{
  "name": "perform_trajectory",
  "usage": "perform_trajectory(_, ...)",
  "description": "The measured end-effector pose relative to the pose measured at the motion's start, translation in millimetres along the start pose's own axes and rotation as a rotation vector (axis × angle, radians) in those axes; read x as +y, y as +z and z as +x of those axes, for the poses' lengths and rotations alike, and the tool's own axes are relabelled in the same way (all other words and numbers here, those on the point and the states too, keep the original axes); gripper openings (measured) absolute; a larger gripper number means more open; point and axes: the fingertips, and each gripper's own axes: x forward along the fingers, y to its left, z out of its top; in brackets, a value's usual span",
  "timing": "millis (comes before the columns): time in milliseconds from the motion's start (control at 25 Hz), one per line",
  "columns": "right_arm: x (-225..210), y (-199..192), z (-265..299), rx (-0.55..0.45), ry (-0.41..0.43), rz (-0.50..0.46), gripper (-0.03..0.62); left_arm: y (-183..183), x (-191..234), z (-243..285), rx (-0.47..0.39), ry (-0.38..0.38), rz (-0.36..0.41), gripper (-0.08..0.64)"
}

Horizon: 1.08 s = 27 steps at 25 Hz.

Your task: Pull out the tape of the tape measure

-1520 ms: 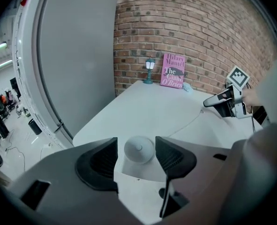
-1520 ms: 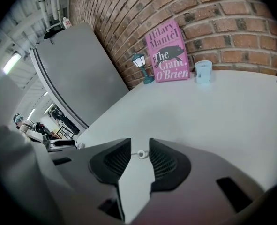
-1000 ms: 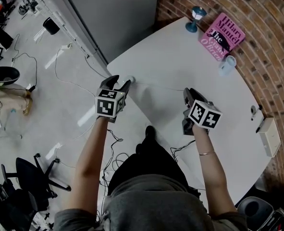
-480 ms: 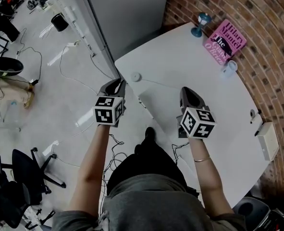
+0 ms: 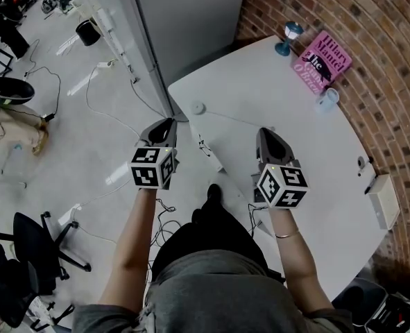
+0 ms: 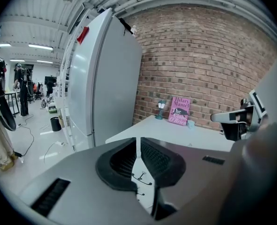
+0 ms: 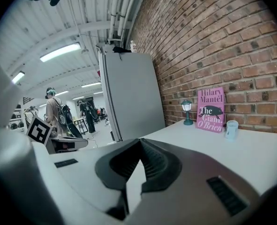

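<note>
The tape measure (image 5: 197,107) is a small round white case near the left corner of the white table (image 5: 309,151). A thin line of tape (image 5: 232,118) runs from it to the right across the tabletop. My left gripper (image 5: 164,126) hangs off the table edge, short of the case and apart from it. Its jaws (image 6: 138,139) are closing to a narrow slit with nothing between them. Over the table's near part, my right gripper (image 5: 269,134) is shut and empty (image 7: 139,140), clear of the tape's end.
A pink book (image 5: 321,54), a small blue lamp (image 5: 286,37) and a white cup (image 5: 327,99) stand by the brick wall. A white box (image 5: 385,200) sits at the right edge. A tall grey cabinet (image 5: 191,19) stands behind the table; cables and an office chair (image 5: 31,248) are on the floor.
Both grippers have drawn back toward the person and closed. The left has let go of the case and the right of the tape's end; the tape stays pulled out.
</note>
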Motion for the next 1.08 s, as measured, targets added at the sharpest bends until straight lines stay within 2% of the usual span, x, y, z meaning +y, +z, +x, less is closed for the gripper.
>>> perform_trajectory(240,5,1,-13,-0.038,0.045,0.040,0.003,-1,0,-16,-0.013,0.000,-0.006,0.043)
perform_trajectory(440,9,-5,-16,-0.031,0.093,0.076,0.003,-5,-2,-20,-0.012,0.001,-0.010,0.044)
perform_trajectory(1080,7,-19,-14,0.019,0.104,0.070,0.003,-5,-10,-18,-0.022,-0.010,0.002,0.043)
